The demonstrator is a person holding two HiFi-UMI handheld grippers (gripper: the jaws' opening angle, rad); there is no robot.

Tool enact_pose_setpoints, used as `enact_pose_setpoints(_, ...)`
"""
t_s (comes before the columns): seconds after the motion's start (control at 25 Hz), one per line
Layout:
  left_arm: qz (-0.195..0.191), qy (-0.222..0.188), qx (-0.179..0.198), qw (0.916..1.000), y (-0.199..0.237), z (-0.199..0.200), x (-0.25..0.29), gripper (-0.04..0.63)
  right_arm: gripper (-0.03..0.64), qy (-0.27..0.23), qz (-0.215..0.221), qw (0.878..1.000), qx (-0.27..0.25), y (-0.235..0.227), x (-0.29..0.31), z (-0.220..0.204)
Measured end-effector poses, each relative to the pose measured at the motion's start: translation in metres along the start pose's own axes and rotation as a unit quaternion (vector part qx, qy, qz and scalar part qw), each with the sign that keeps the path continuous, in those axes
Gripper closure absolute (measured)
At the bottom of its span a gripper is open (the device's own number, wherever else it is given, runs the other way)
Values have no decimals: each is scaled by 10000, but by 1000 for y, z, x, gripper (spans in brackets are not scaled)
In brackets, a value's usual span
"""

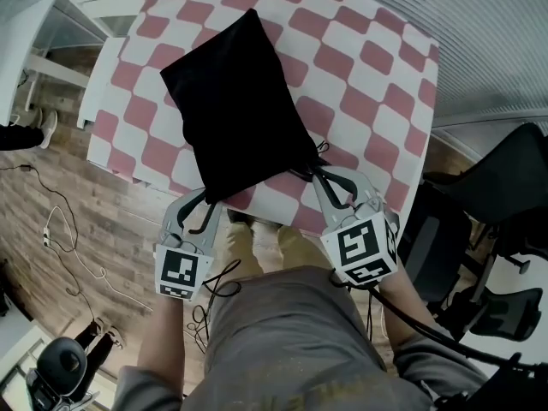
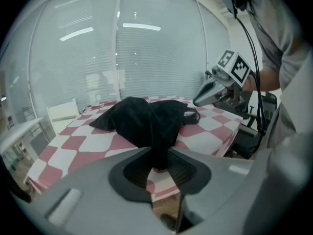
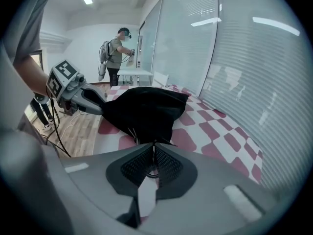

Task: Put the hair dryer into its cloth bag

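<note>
The black cloth bag [image 1: 235, 101] lies bulging on the red-and-white checked table [image 1: 377, 58], its mouth at the near edge. No hair dryer shows in any view. My left gripper [image 1: 205, 202] is shut on the bag's near left corner, and dark fabric [image 2: 156, 131] runs into its closed jaws [image 2: 159, 164]. My right gripper [image 1: 319, 176] is shut on the bag's near right corner by the drawstring [image 1: 318, 152]; the cloth [image 3: 144, 111] and thin cords lead into it [image 3: 153, 148]. Each gripper appears in the other's view [image 2: 215, 89] [image 3: 80, 97].
White furniture [image 1: 94, 7] stands beyond the table's left side. Black office chairs [image 1: 488, 195] are on the right. Cables [image 1: 64, 247] trail over the wooden floor on the left. A person [image 3: 117, 53] stands far off by a glass wall with blinds [image 3: 234, 58].
</note>
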State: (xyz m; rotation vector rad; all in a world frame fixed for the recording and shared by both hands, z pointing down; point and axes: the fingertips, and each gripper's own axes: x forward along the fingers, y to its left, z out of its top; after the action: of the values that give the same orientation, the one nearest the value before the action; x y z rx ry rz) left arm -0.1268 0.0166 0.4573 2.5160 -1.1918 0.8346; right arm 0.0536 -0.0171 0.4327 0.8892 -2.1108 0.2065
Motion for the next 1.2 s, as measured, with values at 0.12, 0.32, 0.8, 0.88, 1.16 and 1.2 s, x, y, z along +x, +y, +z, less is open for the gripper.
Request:
enact_pose_setpoints(0.12,129,-220,-457,9986,2,3,-11,492,580,-232,-131,9996,84,-8,-9,6)
enact_pose_setpoints(0.32,537,-216,-509,9970,-7,2,-50,486,580,-720,-234,9970,144,-12,-32,23)
enact_pose_setpoints(0.8,1430,-1862,73,9720,8,127,-158,539,589,-2433,-1193,9611,544,-1,-142,130)
enact_pose_setpoints(0.88,1579,-2206,43,9625,14,148,-181,572,589,-2719,-1314,9515,590,13,-160,146)
enact_pose_setpoints(1.16,1916,-2957,-138,9358,8,197,-235,595,591,-3162,-1429,9349,749,65,-193,161)
enact_pose_setpoints(1.2,1890,-3019,-108,9343,4,198,-238,595,591,-3201,-1416,9336,767,73,-197,163)
